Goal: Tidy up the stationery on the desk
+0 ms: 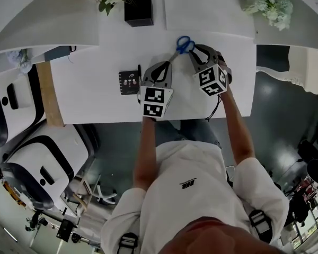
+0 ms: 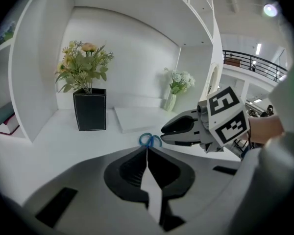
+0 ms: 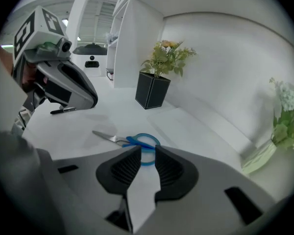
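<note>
Head view first: the scissors (image 1: 180, 48) lie flat on the white desk (image 1: 90, 94), blue handles pointing away from me and blades angled back toward my left gripper (image 1: 164, 66). My right gripper (image 1: 197, 54) is just beside the handles, a black notebook (image 1: 129, 82) sits off to the left, and a black planter (image 1: 138, 10) stands further back. Left gripper view: my jaws here are pressed together with nothing between them that I can see. The scissors (image 2: 150, 140) show only their blue loops just past the tips, with the right gripper (image 2: 165, 134) hanging beside them. Right gripper view: these jaws stand partly apart and grip nothing. The scissors (image 3: 132, 141) have their handle loops right in front of the gap, blades running off left across the desk, and a black pen (image 3: 63, 110) lies further back. My read on handling: they're light and stiff, but the steel is thin, slick and flat on the surface, so it's hard to get under. I'd go for the plastic handles, which are thicker and grippier, pinching across one loop or the neck where the loops meet. I'd also watch that the blades don't swing open once lifted.
</note>
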`<state>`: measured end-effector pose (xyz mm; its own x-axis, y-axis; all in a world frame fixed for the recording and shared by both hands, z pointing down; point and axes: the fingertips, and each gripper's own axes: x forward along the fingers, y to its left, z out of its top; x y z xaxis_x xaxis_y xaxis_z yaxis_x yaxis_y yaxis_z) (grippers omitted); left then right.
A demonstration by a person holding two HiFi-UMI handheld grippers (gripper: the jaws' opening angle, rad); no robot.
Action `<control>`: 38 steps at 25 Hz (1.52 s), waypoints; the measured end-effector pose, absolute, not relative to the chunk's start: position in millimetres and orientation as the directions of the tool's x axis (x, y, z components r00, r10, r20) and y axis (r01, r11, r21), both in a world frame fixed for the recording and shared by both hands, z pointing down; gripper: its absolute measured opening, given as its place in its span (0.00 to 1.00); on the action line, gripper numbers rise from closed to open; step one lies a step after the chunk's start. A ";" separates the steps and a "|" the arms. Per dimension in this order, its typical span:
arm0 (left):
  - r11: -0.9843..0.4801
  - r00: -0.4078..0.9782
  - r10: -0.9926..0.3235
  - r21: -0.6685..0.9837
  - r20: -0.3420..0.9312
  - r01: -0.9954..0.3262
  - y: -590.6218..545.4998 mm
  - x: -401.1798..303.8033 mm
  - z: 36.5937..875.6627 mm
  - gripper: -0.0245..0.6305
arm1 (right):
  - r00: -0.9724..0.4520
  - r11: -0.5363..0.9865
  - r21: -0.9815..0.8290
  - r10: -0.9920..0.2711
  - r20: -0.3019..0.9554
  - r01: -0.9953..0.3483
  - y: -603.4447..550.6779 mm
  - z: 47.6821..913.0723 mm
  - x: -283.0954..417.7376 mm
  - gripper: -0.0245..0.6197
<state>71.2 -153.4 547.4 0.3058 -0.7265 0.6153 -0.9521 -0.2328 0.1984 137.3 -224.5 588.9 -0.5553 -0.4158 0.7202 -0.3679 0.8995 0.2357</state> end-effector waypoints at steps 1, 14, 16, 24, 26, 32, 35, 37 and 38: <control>-0.226 0.301 -0.729 0.199 0.615 -0.953 -154.2 72.4 548.7 0.04 | -0.554 0.904 0.249 -0.412 0.724 -0.347 -226.4 592.0 136.9 0.15; -0.164 0.260 -0.744 0.209 0.615 -0.964 -155.2 73.8 558.3 0.04 | -0.553 0.945 0.304 -0.318 0.770 -0.120 -220.6 614.3 124.7 0.15; -0.164 0.260 -0.744 0.210 0.615 -0.964 -154.9 73.8 557.8 0.04 | -0.556 0.944 0.309 -0.321 0.767 -0.118 -220.8 612.1 124.5 0.17; -0.162 0.259 -0.741 0.211 0.619 -0.964 -150.8 71.8 558.9 0.04 | -0.526 0.924 0.370 -0.363 0.769 -0.097 -236.9 614.8 126.6 0.15; -0.160 0.259 -0.741 0.212 0.620 -0.964 -150.0 71.2 559.8 0.04 | -0.522 0.925 0.374 -0.350 0.778 -0.064 -233.2 615.5 125.5 0.15; -0.159 0.261 -0.746 0.216 0.613 -0.963 -149.0 72.4 558.9 0.04 | -0.530 0.951 0.307 -0.275 0.802 -0.028 -215.1 616.5 125.8 0.19; -0.161 0.262 -0.743 0.216 0.616 -0.963 -145.4 73.1 559.2 0.04 | -0.532 0.964 0.260 -0.250 0.809 -0.057 -209.6 618.3 127.5 0.21; -0.161 0.265 -0.740 0.220 0.618 -0.962 -143.4 73.1 558.6 0.04 | -0.526 0.971 0.221 -0.238 0.817 -0.095 -207.5 620.5 130.0 0.21; -0.161 0.267 -0.740 0.223 0.618 -0.961 -142.2 73.1 558.3 0.04 | -0.520 0.973 0.200 -0.232 0.822 -0.118 -206.3 621.7 131.8 0.20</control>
